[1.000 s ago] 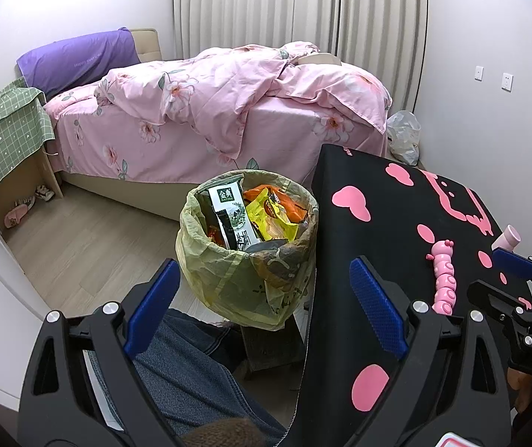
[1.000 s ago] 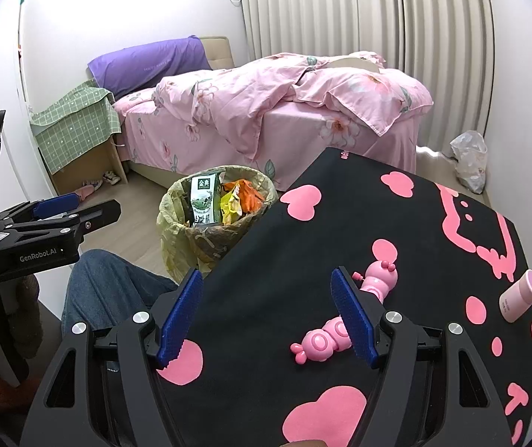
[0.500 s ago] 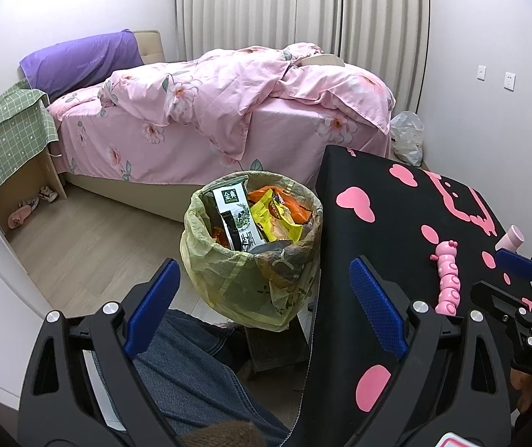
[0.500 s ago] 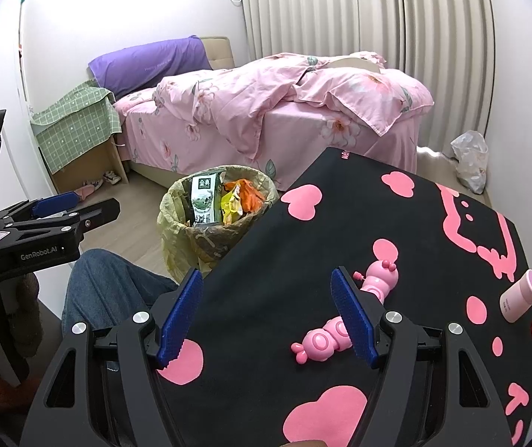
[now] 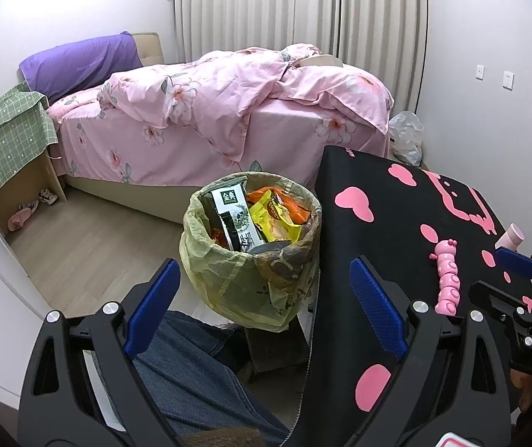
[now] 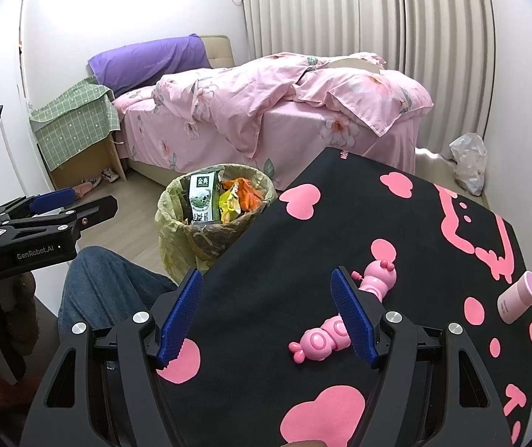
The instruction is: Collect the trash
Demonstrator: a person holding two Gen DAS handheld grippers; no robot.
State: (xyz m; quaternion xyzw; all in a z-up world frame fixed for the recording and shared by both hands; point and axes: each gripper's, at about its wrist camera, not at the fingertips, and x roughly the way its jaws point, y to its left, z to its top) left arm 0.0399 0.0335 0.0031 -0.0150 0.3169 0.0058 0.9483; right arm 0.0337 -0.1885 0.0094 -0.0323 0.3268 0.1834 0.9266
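Observation:
A waste bin [image 5: 251, 257] [image 6: 210, 219] lined with a yellow-green bag stands on the floor beside the black table [image 5: 407, 231] [image 6: 359, 231]. Wrappers fill it: a black-and-white packet [image 5: 234, 216] [image 6: 202, 197], a yellow one [image 5: 273, 223] and an orange one [image 5: 284, 201]. My left gripper [image 5: 266, 301] hangs open just in front of the bin, above a denim-clad leg [image 5: 191, 372], with nothing between its blue pads. My right gripper [image 6: 266, 316] is open over the table's near part, empty. A pink caterpillar toy [image 6: 344, 316] [image 5: 446, 279] lies just beyond its right finger.
A pink bottle [image 6: 519, 298] [image 5: 510, 234] lies near the table's right edge. A bed with a pink duvet [image 5: 228, 111] fills the back, with a green-covered bedside stand [image 5: 9, 145] at left. A white plastic bag [image 6: 469, 164] sits on the floor by the curtain. Wooden floor shows left of the bin.

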